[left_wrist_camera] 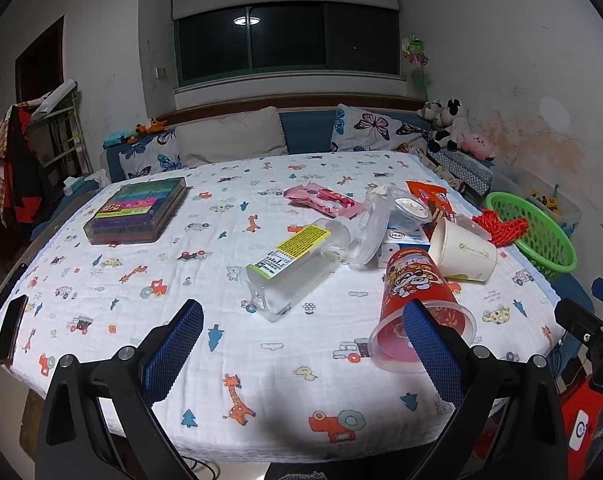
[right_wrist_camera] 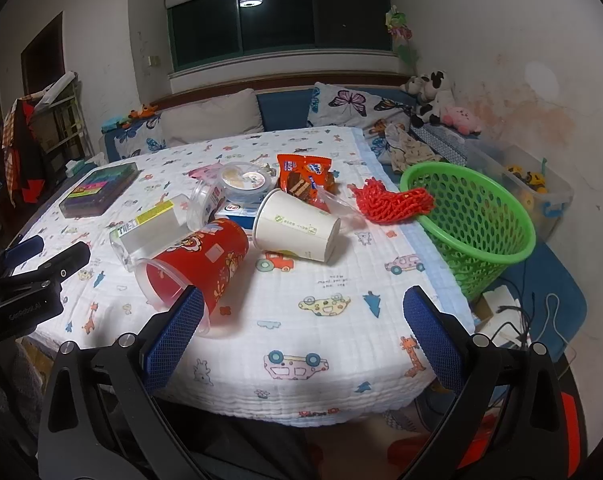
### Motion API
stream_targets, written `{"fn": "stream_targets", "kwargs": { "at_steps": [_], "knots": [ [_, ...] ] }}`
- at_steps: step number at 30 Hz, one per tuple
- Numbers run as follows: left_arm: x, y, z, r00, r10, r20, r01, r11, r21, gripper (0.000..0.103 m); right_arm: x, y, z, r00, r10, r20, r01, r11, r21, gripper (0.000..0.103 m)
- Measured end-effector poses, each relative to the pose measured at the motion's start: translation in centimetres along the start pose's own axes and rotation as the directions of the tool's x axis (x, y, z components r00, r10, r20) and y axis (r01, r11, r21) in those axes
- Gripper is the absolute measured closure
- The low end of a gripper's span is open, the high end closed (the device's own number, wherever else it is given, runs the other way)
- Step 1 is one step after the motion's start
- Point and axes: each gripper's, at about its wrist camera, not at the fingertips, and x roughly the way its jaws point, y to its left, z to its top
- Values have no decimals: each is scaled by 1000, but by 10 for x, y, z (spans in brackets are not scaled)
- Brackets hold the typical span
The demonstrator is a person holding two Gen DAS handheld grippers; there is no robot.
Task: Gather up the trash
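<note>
Beside the green basket (right_wrist_camera: 477, 216), trash is scattered: a red cup (right_wrist_camera: 197, 264) and white paper cup (right_wrist_camera: 297, 226). Both grippers (left_wrist_camera: 301, 356) (right_wrist_camera: 301, 344) are held wide open, empty. Collection seems unstarted; the red cup should be grasped next.

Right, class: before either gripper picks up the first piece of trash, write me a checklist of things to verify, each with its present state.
1. Left gripper jaws apart, holding nothing: ok.
2. Right gripper jaws apart, holding nothing: ok.
3. Green perforated plastic basket beside the table, mouth facing it: ok.
4. Red mesh net draped over the basket rim, partly blocking entry: not ok.
5. Red printed plastic cup lying on its side, nearest, nothing on top: ok.
6. Cups empty inside: cannot tell.
</note>
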Motion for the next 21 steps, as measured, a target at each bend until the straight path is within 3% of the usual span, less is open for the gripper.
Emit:
{"fn": "stream_targets", "kwargs": {
  "at_steps": [21],
  "knots": [
    [3, -2, 0, 1000, -1, -8, 1, 1000, -2, 6, 4, 1, 1, 1000, 11, -6, -11, 1000, 0, 4]
  ]
}}
